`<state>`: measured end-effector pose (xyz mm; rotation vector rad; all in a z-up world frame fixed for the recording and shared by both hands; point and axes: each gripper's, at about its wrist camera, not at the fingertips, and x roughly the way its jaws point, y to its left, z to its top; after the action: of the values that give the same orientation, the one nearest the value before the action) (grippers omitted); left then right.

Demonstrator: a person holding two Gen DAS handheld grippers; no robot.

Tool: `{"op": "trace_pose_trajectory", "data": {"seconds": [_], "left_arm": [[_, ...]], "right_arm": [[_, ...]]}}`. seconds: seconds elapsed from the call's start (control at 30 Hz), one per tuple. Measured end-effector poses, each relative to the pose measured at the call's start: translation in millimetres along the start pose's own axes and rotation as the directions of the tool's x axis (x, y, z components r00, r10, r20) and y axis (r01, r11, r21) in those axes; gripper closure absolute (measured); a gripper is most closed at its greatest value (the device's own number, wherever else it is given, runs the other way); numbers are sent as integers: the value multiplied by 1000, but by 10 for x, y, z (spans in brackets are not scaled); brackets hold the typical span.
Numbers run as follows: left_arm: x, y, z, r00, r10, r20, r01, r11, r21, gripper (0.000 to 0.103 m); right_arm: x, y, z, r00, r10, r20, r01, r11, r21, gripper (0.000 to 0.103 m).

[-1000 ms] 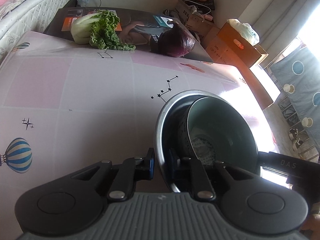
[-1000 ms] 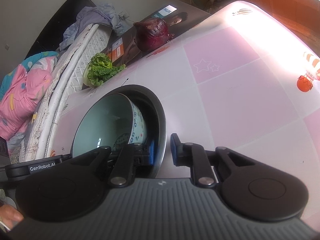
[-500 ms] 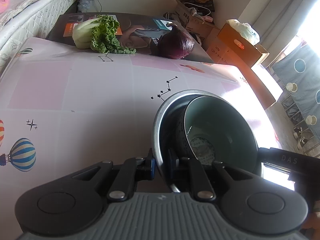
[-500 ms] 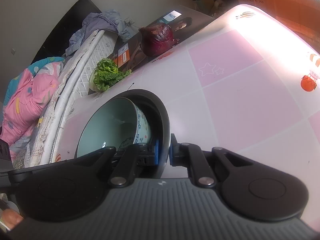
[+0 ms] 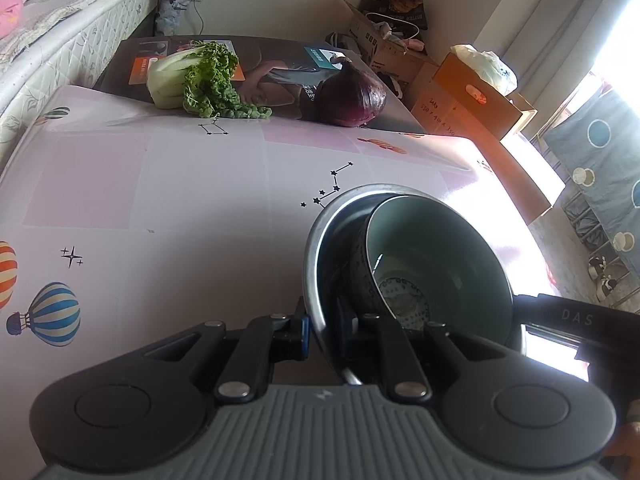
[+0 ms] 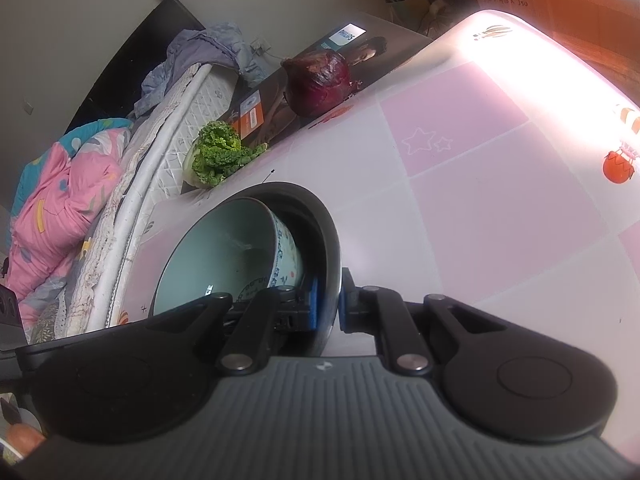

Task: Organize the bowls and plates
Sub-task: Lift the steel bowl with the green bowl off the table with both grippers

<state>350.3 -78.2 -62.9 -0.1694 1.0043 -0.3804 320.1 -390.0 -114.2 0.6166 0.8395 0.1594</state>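
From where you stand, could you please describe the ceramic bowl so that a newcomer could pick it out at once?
Find the pink table, then the metal bowl at its near edge, pinched at the rim by the left gripper and the right gripper. The ceramic bowl sits tilted inside it: pale green within, printed outside, unlike the plain steel around it.

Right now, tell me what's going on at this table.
A person is working with two handheld grippers, and both are clamped on the rim of the same metal bowl, one on each side. The left gripper pinches one side of the rim, the right gripper the opposite side. A pale green ceramic bowl sits tilted inside the metal one. Lettuce and a red cabbage lie at the far end of the pink tablecloth, untouched.
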Motion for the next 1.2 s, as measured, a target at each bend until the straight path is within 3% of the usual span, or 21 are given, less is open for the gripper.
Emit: {"op": "trace_pose_trajectory", "data": {"seconds": [0.7,1.2], "left_arm": [[-48,-29,5,1000,-1,6,1,1000,0,89],[-783,-186,-196,999,-5,49,5,1000,-3,89]], "right_arm": [[-48,15,8,1000,0,10,0,1000,-4,94],[-736,311,-109,999,29,40,-28,999,-23,94]]}}
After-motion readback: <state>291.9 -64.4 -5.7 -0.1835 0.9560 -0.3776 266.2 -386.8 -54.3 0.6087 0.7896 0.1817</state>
